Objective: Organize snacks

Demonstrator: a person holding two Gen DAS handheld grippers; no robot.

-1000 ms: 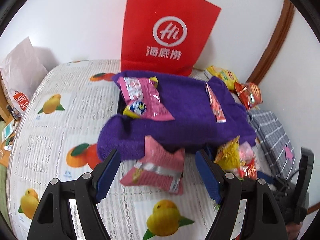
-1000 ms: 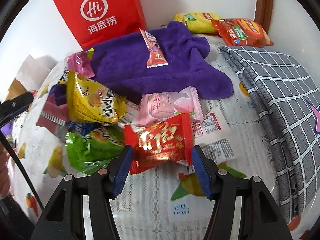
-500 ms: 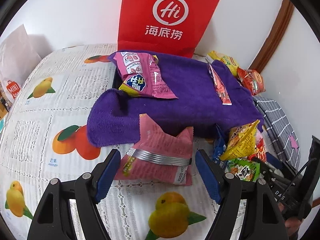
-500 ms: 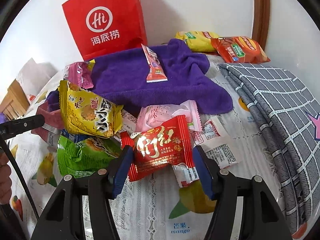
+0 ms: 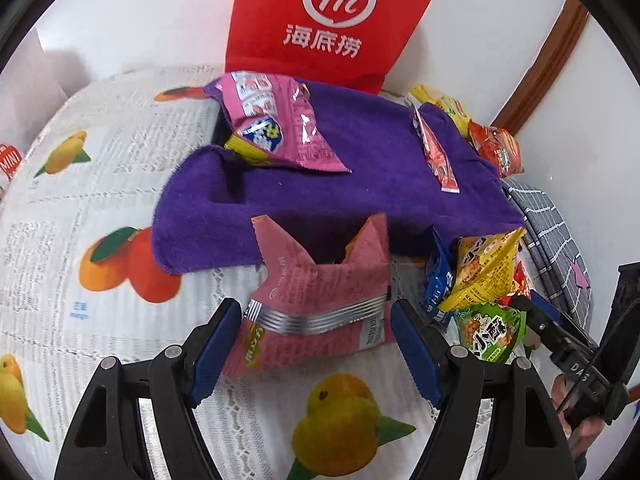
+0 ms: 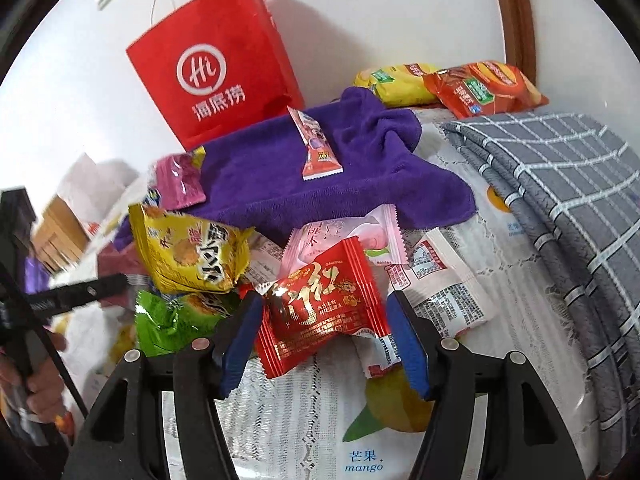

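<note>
Two grippers, my view: left gripper open astride the light, crinkly pink packet below the purple towel; right gripper open around the red packet. Pinch mid-body.

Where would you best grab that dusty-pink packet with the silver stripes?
Grip the dusty-pink packet across its silver-striped band, coming from the near side. It lies flat there, while its far end flares into two raised corners. The left hand-held gripper already straddles it.

Green packet half under yellow packet
</note>
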